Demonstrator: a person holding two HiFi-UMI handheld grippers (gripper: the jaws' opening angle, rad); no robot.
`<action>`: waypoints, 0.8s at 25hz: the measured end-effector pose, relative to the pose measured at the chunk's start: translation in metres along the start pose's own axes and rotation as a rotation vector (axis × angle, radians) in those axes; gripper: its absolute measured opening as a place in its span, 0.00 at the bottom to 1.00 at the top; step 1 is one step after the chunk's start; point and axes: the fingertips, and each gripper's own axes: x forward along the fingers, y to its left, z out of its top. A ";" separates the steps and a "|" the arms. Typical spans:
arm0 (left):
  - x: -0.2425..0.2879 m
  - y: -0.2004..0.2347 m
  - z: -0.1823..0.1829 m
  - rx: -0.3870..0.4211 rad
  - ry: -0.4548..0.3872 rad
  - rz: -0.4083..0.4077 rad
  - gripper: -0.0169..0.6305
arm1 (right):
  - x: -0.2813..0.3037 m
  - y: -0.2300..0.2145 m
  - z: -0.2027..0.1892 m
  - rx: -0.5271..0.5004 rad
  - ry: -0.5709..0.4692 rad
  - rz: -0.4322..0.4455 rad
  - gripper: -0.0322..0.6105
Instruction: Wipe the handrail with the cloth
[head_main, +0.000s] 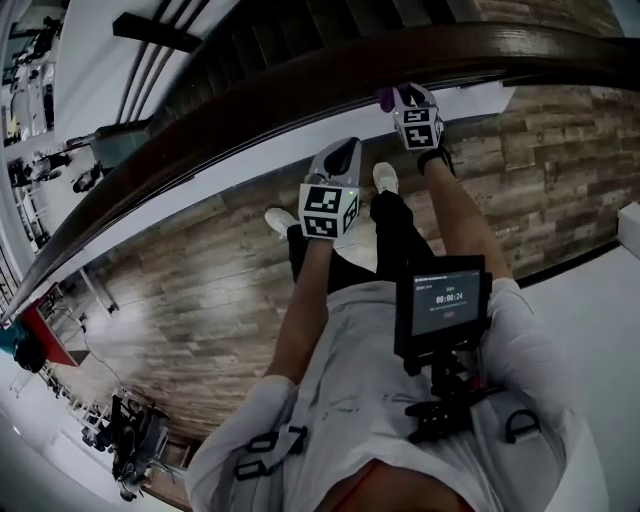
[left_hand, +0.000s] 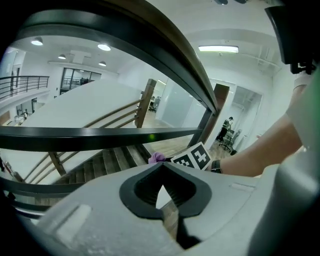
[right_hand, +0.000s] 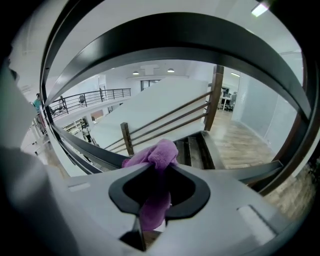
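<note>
The dark wooden handrail (head_main: 250, 110) curves from the lower left to the upper right in the head view. My right gripper (head_main: 405, 97) is just below the handrail, shut on a purple cloth (head_main: 386, 98). In the right gripper view the cloth (right_hand: 161, 152) bunches out between the jaws, and the handrail (right_hand: 200, 35) arcs overhead. My left gripper (head_main: 343, 152) is lower and further from the handrail, shut with nothing in it. In the left gripper view its tips (left_hand: 161, 167) meet below the rail (left_hand: 100, 138), with the cloth (left_hand: 156, 158) and the right gripper's marker cube (left_hand: 193, 157) beyond.
Beyond the rail, dark stairs (head_main: 260, 40) lead down. A wood-plank floor (head_main: 200, 300) lies under the person's white shoes (head_main: 385, 177). A screen device (head_main: 445, 305) hangs on the person's chest. A white ledge (head_main: 625, 225) sits at the right. People stand far off (left_hand: 225, 131).
</note>
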 end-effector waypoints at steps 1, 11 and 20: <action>0.006 -0.007 -0.001 0.009 0.008 -0.011 0.03 | -0.003 -0.011 -0.002 -0.001 -0.003 -0.009 0.16; 0.074 -0.076 -0.005 0.091 0.069 -0.124 0.03 | -0.026 -0.179 -0.027 0.108 -0.030 -0.219 0.16; 0.115 -0.133 0.023 0.220 0.075 -0.211 0.03 | -0.054 -0.342 -0.044 0.361 0.041 -0.458 0.16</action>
